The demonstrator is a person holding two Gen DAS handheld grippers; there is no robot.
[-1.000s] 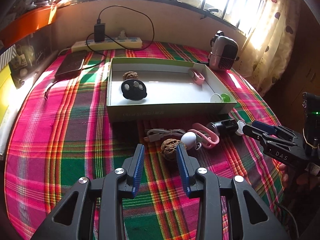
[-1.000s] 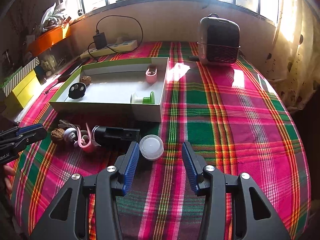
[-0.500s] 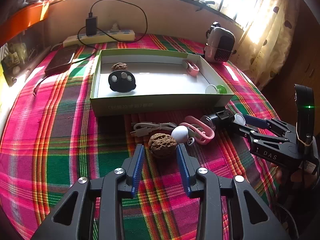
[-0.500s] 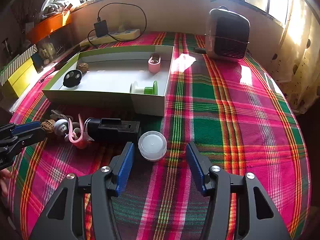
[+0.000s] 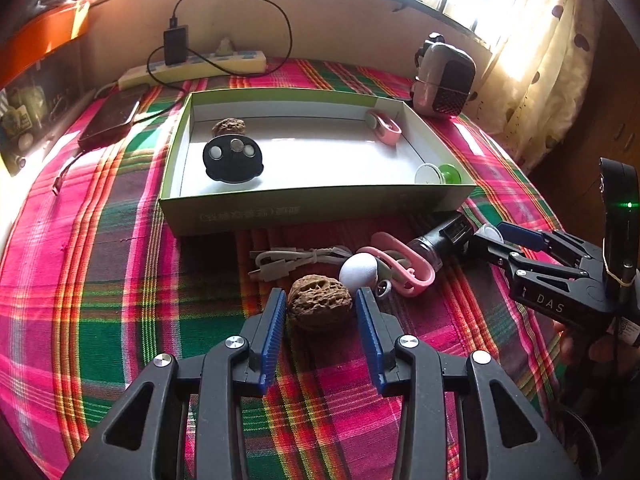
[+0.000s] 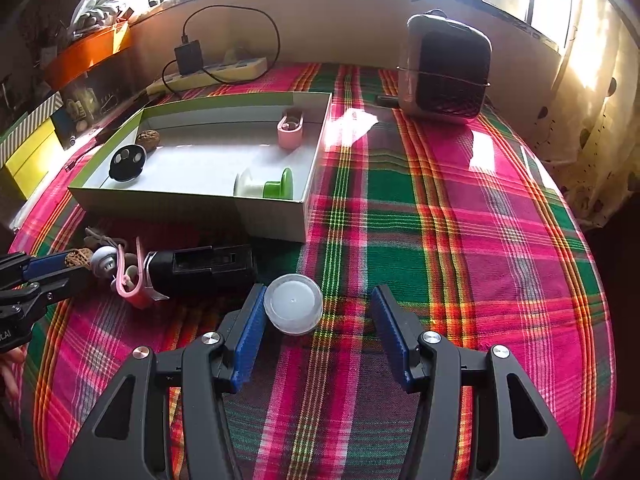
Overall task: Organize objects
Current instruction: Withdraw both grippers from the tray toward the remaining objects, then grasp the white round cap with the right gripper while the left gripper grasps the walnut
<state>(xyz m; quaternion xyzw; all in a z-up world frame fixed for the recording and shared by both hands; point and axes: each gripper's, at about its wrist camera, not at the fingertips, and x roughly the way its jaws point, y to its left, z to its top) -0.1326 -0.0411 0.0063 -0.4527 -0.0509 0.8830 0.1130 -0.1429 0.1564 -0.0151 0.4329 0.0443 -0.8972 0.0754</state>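
Note:
My left gripper (image 5: 322,304) is open, its jaws on either side of a brown walnut (image 5: 320,308) on the plaid cloth. Behind the walnut lie a white ball (image 5: 359,271), a pink clip (image 5: 404,268), a grey cable (image 5: 292,262) and a black cylinder (image 5: 444,238). My right gripper (image 6: 318,308) is open around a white round lid (image 6: 294,309), which sits against its left jaw. The green-rimmed white box (image 5: 280,212) holds a second walnut (image 5: 229,126), a black disc (image 5: 232,160), a pink clip (image 5: 384,126) and a white-green spool (image 5: 438,174).
A small heater (image 6: 444,72) stands at the back right. A power strip with charger (image 5: 200,66) lies along the wall. A phone (image 5: 110,120) lies at the left of the box. An orange tray (image 6: 86,56) sits on the left shelf.
Both grippers have moved forward and down. The walnut now sits between my left jaws, and the lid between my right jaws.

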